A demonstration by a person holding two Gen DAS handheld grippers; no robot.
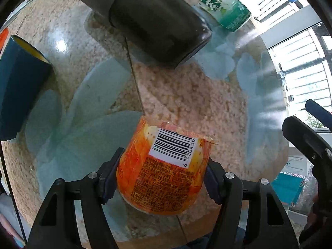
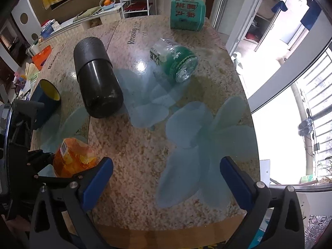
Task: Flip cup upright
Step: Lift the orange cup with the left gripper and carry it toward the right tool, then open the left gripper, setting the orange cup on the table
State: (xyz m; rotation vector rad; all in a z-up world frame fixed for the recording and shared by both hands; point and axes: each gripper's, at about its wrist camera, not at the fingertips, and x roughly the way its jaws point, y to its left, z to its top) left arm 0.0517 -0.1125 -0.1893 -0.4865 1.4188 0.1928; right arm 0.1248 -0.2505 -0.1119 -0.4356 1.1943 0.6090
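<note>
An orange plastic cup (image 1: 166, 170) with a barcode label sits between my left gripper's fingers (image 1: 160, 176); both blue pads press its sides. It also shows in the right wrist view (image 2: 72, 157) at the table's near left, held by the left gripper (image 2: 41, 166). A black cylinder cup (image 1: 153, 20) lies on its side ahead; it also shows in the right wrist view (image 2: 97, 81). A blue cup with a yellow inside (image 1: 20, 83) lies at the left. A green-labelled clear cup (image 2: 174, 62) lies on its side. My right gripper (image 2: 166, 178) is open and empty above the table.
The glass-topped table (image 2: 145, 166) has a pale flower print. A green tissue pack (image 2: 186, 14) stands at its far edge. The table's right edge borders a window and balcony. Clutter lies on the counter at the far left.
</note>
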